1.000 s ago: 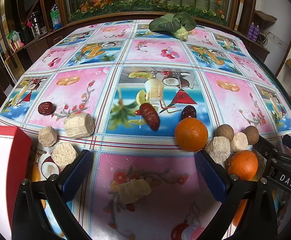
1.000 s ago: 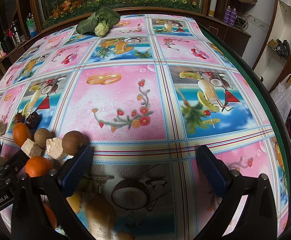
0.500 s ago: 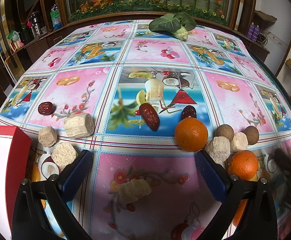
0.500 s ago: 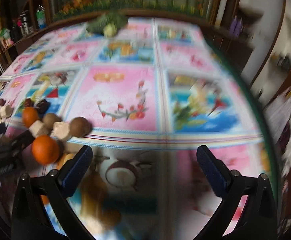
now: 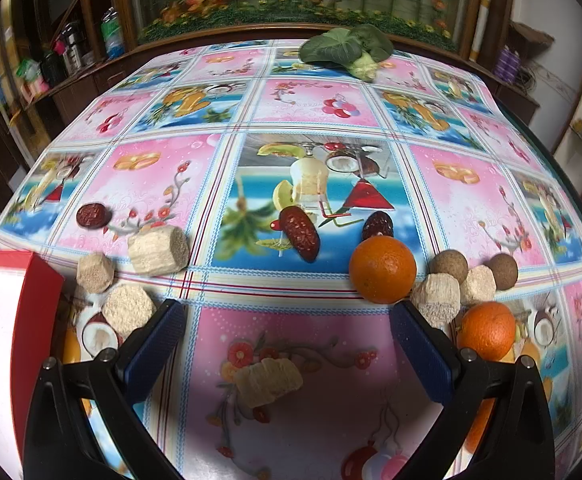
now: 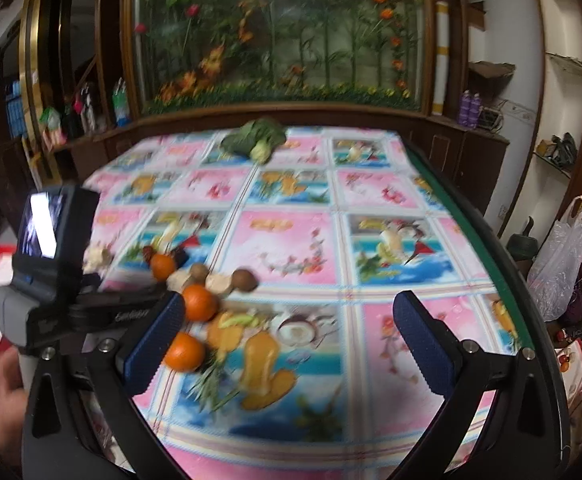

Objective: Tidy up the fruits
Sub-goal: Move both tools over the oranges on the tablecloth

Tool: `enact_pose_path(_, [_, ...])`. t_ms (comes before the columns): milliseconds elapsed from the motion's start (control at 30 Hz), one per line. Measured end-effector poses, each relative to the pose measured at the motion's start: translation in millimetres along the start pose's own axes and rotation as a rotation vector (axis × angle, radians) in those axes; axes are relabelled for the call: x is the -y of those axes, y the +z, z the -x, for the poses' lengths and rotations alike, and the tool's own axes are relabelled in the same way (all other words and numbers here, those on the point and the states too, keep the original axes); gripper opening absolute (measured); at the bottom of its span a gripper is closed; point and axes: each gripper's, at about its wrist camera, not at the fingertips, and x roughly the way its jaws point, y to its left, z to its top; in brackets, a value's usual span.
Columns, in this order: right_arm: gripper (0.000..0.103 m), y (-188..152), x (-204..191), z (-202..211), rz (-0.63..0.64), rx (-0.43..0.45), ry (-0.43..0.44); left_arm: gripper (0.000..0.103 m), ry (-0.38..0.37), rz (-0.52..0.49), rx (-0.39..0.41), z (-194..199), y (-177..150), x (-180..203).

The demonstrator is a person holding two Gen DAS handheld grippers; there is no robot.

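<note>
Oranges [image 5: 382, 269] rest on bench [image 5: 315, 96] among dates; our left gripper [image 5: 287, 344] and right gripper [image 6: 289, 338] gape wide, both empty.

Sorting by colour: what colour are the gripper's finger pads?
Dark blue, ribbed pads on black fingers; clearest in the left wrist view.

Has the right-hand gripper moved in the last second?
Yes. The right gripper has pulled up and back: the leafy vegetable now sits mid-frame rather than near the top, and the flower mural fills the upper view.
</note>
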Motion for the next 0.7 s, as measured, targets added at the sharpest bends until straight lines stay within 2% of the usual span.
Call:
enact_pose_path(67, [0.103, -4.6, -6.2, 3.6, -0.003, -0.006, 0.032, 0.102, -0.029, -0.037, -0.061, -0.4, 4.9, -2.8])
enact_pose_path(100, [0.103, -7.5, -8.5, 8.0, 0.004, 0.003, 0.044, 0.102, -0.009, 0.01, -0.088, 4.8, 4.5, -10.2])
enact_pose_path(133, [0.103, -8.8, -11.3, 11.9, 0.018, 0.009, 0.058, 0.101, 0.0, 0.041, -0.082, 12.1, 0.3, -15.5])
enact_pose_path(200, [0.103, -10.1, -14.7, 18.3, 0.032, 0.025, 0.074, 0.102, 0.021, 0.073, -0.002, 38.8, -12.4, -26.9])
enact_pose_path(300, [0.103, -12.5, -18.8, 27.8, 0.04, 0.061, 0.1, 0.102, 0.113, 0.06, 0.082, 70.1, -26.4, -34.9])
enact_pose_path(367, [0.103, -15.0, -24.1, 30.4, 0.053, 0.075, 0.105, 0.102, 0.141, 0.052, 0.129, 84.6, -33.2, -38.0])
enact_pose_path(433, [0.103, -17.3, -30.5, 29.8, 0.068, 0.069, 0.105, 0.102, 0.158, 0.049, 0.148, 93.0, -37.0, -38.8])
enact_pose_path(700, [0.103, -18.8, -39.6, 33.8, 0.098, 0.078, 0.098, 0.103, 0.141, 0.043, 0.182, 110.3, -40.1, -41.7])
